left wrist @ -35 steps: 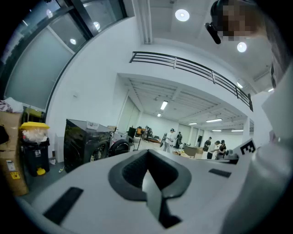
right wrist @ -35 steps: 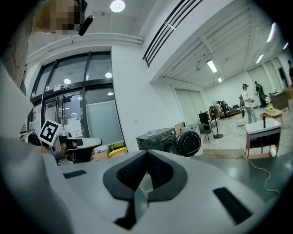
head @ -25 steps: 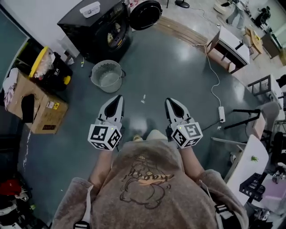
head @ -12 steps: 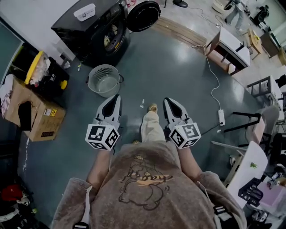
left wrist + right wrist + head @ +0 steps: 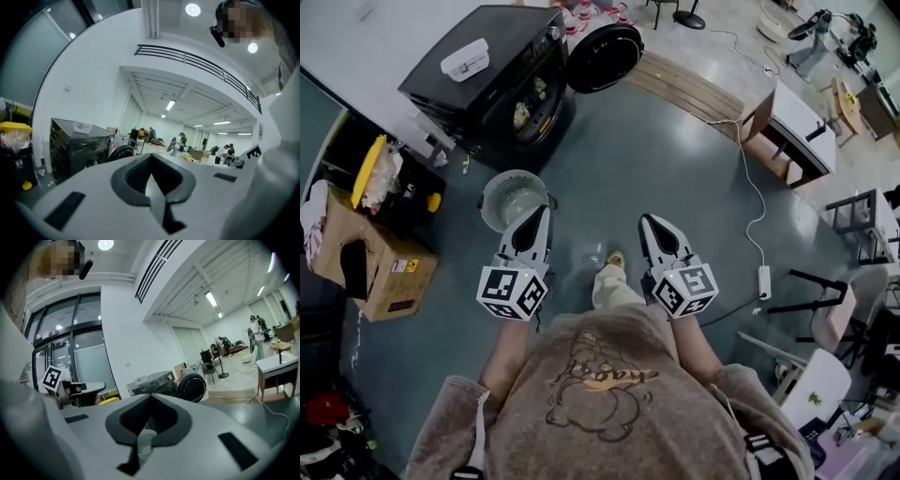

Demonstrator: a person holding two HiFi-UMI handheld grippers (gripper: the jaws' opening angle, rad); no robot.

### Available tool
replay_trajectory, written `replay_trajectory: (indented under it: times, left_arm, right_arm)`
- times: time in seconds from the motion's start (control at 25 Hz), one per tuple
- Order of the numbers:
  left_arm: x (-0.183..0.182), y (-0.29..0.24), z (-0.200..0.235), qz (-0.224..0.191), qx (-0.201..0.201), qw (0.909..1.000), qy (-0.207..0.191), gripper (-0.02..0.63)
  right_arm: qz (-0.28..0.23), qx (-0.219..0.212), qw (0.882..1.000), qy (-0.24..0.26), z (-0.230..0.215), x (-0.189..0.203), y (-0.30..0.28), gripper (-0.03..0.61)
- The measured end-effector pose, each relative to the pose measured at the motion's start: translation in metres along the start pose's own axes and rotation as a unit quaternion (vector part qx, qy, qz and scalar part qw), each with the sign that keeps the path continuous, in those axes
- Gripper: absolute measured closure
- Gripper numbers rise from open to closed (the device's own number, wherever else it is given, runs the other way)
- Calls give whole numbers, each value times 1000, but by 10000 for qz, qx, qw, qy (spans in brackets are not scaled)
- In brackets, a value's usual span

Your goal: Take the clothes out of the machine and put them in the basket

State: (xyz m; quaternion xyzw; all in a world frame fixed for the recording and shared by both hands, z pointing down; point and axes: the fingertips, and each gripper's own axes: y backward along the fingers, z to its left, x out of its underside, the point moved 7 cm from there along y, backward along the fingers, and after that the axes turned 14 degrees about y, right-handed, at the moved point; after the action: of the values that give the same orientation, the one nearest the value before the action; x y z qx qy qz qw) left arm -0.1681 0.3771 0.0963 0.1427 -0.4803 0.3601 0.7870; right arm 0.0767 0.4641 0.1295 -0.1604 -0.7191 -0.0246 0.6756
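Clothes [image 5: 523, 111] sit in the machine [image 5: 478, 70] drum, door [image 5: 603, 56] swung open; basket [image 5: 514, 195] just in front of machine. My left gripper [image 5: 544, 213] and right gripper [image 5: 646, 220] have jaws pressed together, holding nothing, well short of machine. Fabric probably soft, light, floppy: I'd pinch a bunched fold.

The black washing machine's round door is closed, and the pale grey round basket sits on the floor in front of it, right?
Not quite. The round door of the black washing machine stands swung open, as the head view shows. The pale grey round basket does sit on the floor in front of it.
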Motion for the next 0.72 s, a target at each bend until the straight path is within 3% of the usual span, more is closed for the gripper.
replay_trajectory:
  times: [0.32, 0.72]
  left_arm:
    - [-29, -101, 12, -258, -309, 9992, 52, 606]
    - [-51, -184, 40, -409, -464, 9981, 65, 606]
  right_arm:
    - [39, -381, 9992, 98, -85, -28, -77, 589]
    - [230, -794, 9964, 201, -138, -34, -159, 589]
